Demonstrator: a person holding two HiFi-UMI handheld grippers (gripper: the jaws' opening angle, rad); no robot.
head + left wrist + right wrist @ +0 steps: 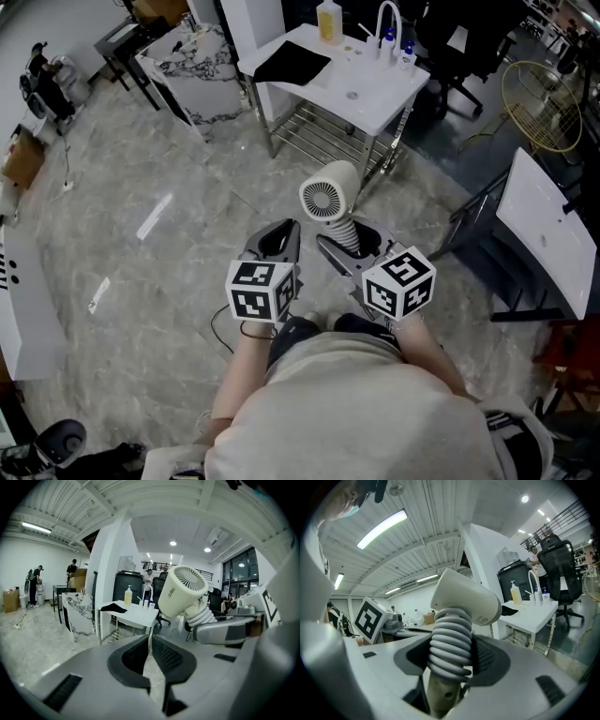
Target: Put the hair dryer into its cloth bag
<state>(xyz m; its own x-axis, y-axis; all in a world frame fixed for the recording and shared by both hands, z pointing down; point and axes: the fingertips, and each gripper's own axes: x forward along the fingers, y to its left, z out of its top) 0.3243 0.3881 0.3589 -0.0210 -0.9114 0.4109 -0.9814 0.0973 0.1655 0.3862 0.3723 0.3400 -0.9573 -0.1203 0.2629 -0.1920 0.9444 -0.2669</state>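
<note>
The white table (380, 94) stands ahead of the person, well apart from both grippers. On its near-left corner lies a flat black cloth (292, 63), which is probably the bag, though no opening can be made out from here.

The hair dryer (330, 195) is off the table and in the air. The right gripper (349, 244) clamps its 2 jaws on the handle, over the grey cord coil (450, 646) wound around it, so the barrel stands up above the jaws. The left gripper (291, 230) hangs just beside it with its jaws pressed together on nothing.

The step in hand looks like carrying the dryer to the cloth. To do it well:

1. Keep the right grip firm. The pads sit on springy coils, not on hard plastic, so the dryer may rock or slip if it is swung.
2. Part the left jaws before reaching the table, then pinch only 1 layer of the cloth at its mouth and lift it to make a gap.
3. Feed the barrel in first, since it is the widest part.
4. Stay clear of the bottle (329, 21) at the table's far edge.
</note>
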